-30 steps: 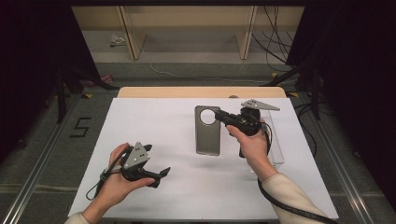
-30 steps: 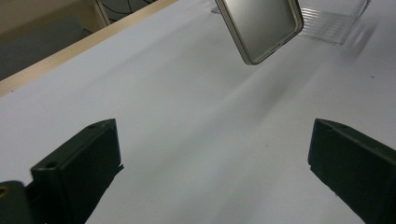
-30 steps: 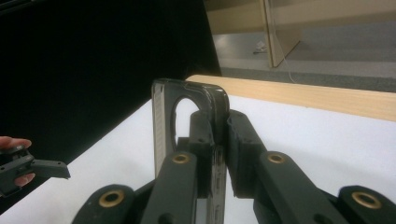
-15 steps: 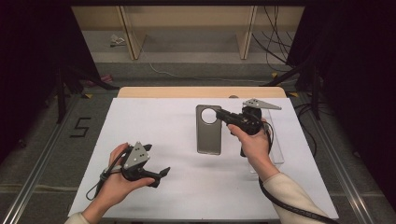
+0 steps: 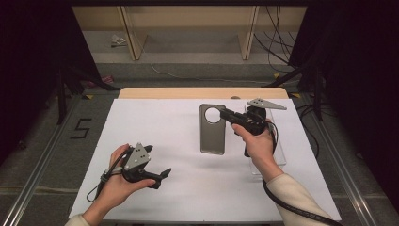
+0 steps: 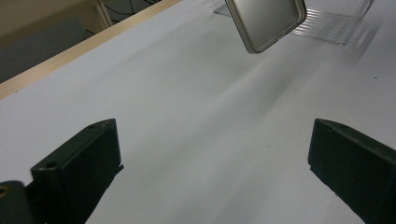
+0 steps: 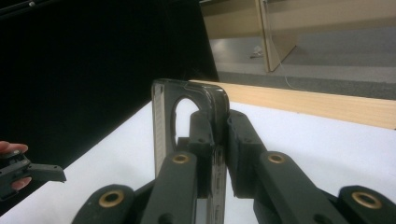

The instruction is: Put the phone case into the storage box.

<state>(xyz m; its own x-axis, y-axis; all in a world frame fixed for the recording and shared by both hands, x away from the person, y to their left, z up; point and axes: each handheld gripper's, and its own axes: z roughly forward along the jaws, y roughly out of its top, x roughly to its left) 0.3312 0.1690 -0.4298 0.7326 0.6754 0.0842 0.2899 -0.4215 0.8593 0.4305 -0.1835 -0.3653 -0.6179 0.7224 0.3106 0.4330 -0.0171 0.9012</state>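
Observation:
A grey phone case (image 5: 211, 136) with a round camera hole hangs just above the white table, right of centre. My right gripper (image 5: 226, 113) is shut on its upper edge beside the hole. In the right gripper view the case (image 7: 161, 116) stands on edge with my right gripper (image 7: 219, 135) clamped on its rim. My left gripper (image 5: 157, 162) rests in the left hand at the front left, jaws wide open with nothing between them. Looking along my left gripper (image 6: 210, 158), I see the case's lower corner (image 6: 268, 21) far ahead.
A clear plastic tray (image 5: 277, 155) lies under the right hand, also behind the case (image 6: 327, 23) as the left gripper sees it. The white sheet (image 5: 160, 122) ends at a wooden table edge (image 5: 188, 92) at the back. Shelf legs and cables stand beyond on the floor.

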